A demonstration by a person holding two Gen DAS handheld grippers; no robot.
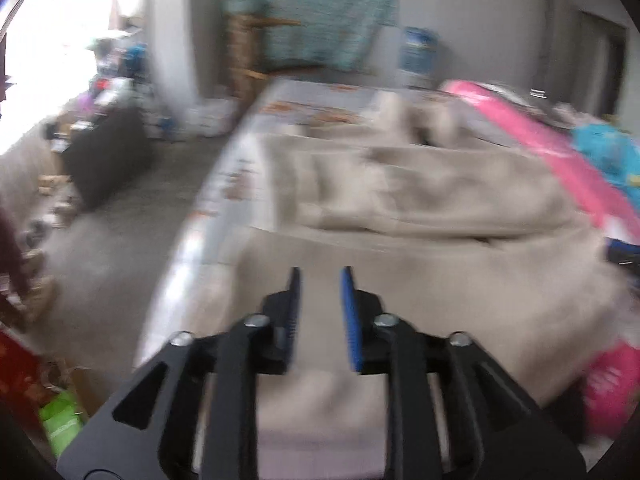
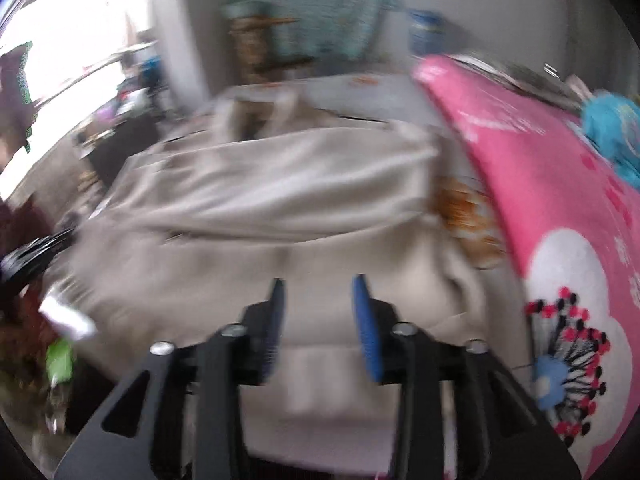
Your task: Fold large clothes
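Observation:
A large beige garment (image 1: 400, 200) lies spread and rumpled on a bed, partly folded over itself; it also shows in the right wrist view (image 2: 280, 184). My left gripper (image 1: 322, 276) hovers over the garment's near part, its blue-padded fingers apart with nothing between them. My right gripper (image 2: 319, 284) is also open and empty above the near part of the garment. Both views are blurred by motion.
A pink blanket (image 2: 540, 184) with a white flower print lies along the bed's right side, also in the left view (image 1: 540, 132). A turquoise item (image 2: 612, 128) sits beyond it. The bed's left edge (image 1: 192, 248) drops to a cluttered grey floor (image 1: 112, 240).

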